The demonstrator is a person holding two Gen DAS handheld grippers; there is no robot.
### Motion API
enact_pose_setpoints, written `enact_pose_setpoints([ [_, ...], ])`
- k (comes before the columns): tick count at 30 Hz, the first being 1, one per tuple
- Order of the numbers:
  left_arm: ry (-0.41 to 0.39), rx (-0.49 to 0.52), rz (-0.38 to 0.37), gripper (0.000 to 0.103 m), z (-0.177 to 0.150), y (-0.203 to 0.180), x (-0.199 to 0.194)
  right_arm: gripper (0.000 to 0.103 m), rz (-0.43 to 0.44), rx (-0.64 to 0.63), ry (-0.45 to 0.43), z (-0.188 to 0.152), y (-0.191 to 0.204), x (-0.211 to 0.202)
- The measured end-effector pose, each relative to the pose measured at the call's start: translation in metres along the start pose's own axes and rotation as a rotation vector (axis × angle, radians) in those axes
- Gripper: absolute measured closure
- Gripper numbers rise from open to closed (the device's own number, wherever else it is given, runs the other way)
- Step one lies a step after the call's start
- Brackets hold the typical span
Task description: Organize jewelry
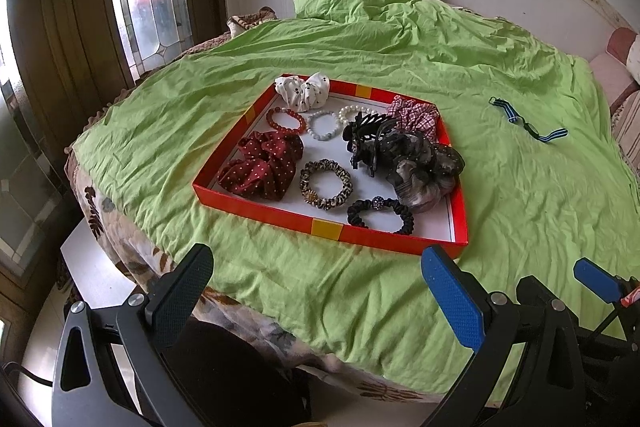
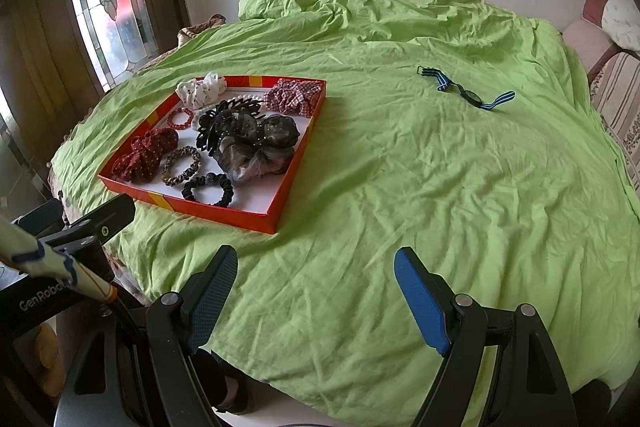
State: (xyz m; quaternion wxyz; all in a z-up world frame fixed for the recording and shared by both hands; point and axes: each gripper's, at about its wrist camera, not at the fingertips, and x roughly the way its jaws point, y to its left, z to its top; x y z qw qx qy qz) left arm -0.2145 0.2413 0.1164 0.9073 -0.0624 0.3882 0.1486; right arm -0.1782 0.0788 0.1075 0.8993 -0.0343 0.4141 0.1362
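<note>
Nearly everything already lies in the red tray (image 1: 460,205) on the bed (image 2: 400,187); only the striped strap (image 2: 466,91) lies apart on the green sheet, well to the tray's right. Both the left tool (image 1: 320,279) and the right tool (image 2: 316,283) hover near the bed's edge, jaws wide and empty. The likely next move is a long reach by the right tool to that strap.

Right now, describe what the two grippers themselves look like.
Each gripper, left gripper and right gripper, has a black frame with silver pivot bolts and two textured finger pads: one black or dark, one bright blue. In the right wrist view, the left unit's black body carries white "GenRobot" lettering.
</note>
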Motion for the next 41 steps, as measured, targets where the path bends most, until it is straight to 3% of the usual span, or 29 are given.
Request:
enact_pose_setpoints([
  [25,0.016,-0.007,0.015,0.000,-0.002,-0.001,0.005,0.018,0.028,-0.006,0.011,-0.002,-0.003,0.004],
  [41,0.033,-0.014,0.088,0.000,0.006,-0.005,-0.003,0.016,0.094,0.006,0.031,-0.004,-0.016,0.014],
])
